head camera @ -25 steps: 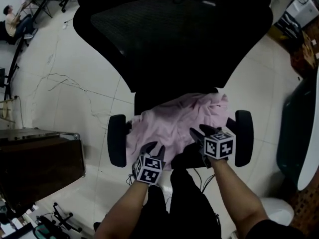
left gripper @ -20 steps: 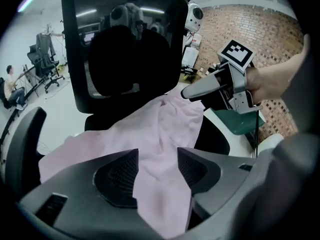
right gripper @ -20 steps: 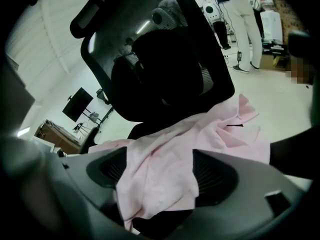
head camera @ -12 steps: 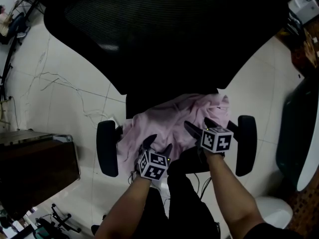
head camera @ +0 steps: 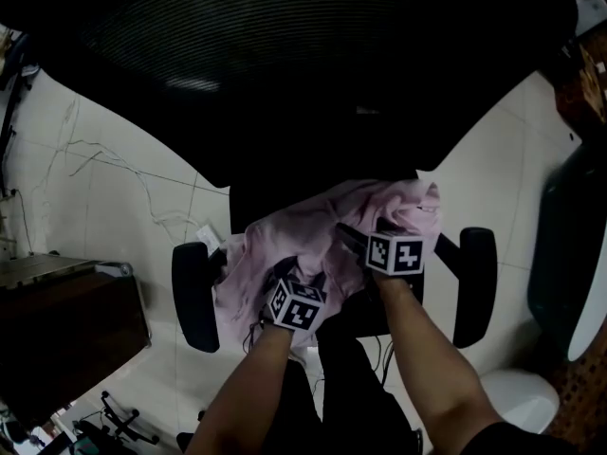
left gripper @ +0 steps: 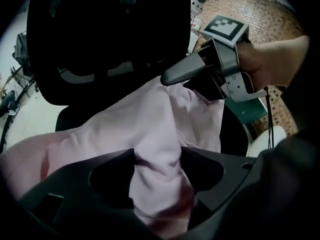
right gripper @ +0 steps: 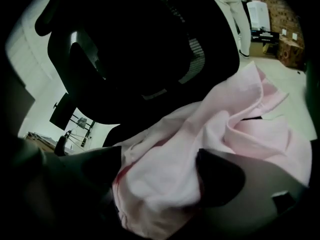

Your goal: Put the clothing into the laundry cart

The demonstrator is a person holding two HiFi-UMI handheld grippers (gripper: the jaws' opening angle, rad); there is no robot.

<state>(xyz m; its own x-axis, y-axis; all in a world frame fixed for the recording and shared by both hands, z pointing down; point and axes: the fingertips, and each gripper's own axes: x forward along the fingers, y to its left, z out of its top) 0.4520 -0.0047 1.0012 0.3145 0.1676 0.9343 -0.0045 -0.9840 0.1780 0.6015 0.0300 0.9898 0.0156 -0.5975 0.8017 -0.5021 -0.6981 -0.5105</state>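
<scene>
- pink garment (head camera: 285,243) heaped on the office chair (head camera: 303,83) seat, dead ahead of both grippers, long axis armrest to armrest
- left gripper (head camera: 302,275): jaws spread wide, fold between them, unpinched
- right gripper (head camera: 360,233): jaws opening, cloth bunched between
- thin, soft, creased fabric; both equally near

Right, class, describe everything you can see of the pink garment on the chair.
The pink garment is soft, thin-looking cloth, crumpled into folds and heaped on the seat of the black office chair, between its armrests. One fold bunches between the open jaws of the left tool. Another lies between the jaws of the right tool, which are opening.
</scene>
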